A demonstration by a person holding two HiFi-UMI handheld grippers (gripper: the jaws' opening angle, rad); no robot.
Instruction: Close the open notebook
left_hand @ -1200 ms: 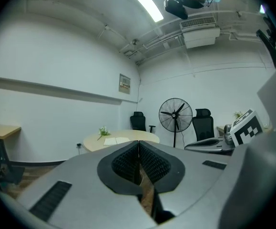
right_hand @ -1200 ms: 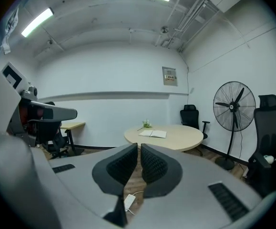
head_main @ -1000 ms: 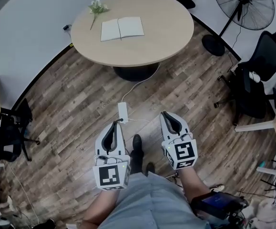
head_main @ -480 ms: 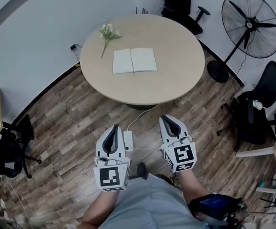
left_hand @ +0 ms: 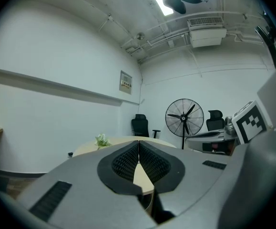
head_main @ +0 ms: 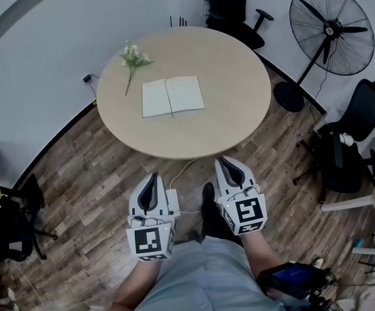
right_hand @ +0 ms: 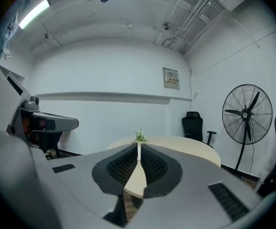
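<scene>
An open notebook [head_main: 172,96] with blank white pages lies flat near the middle of the round wooden table [head_main: 232,102]. My left gripper [head_main: 151,177] and right gripper [head_main: 225,161] hang side by side above the floor, short of the table's near edge. Both have their jaws closed together with nothing between them. In the left gripper view the left gripper [left_hand: 138,142] looks level over the table top [left_hand: 116,142]. The right gripper [right_hand: 138,145] in its own view points at the table [right_hand: 185,144] too. The notebook is not visible in either gripper view.
A small sprig of white flowers [head_main: 133,58] lies on the table left of the notebook. A standing fan [head_main: 330,26] is at the right, with black office chairs [head_main: 352,131] beside it and another chair [head_main: 229,2] behind the table. A white power strip [head_main: 172,201] and cable lie on the wooden floor.
The table with the notebook has drawn closer to both grippers as I walked forward. The grippers keep the same side-by-side pose, jaws closed throughout.
</scene>
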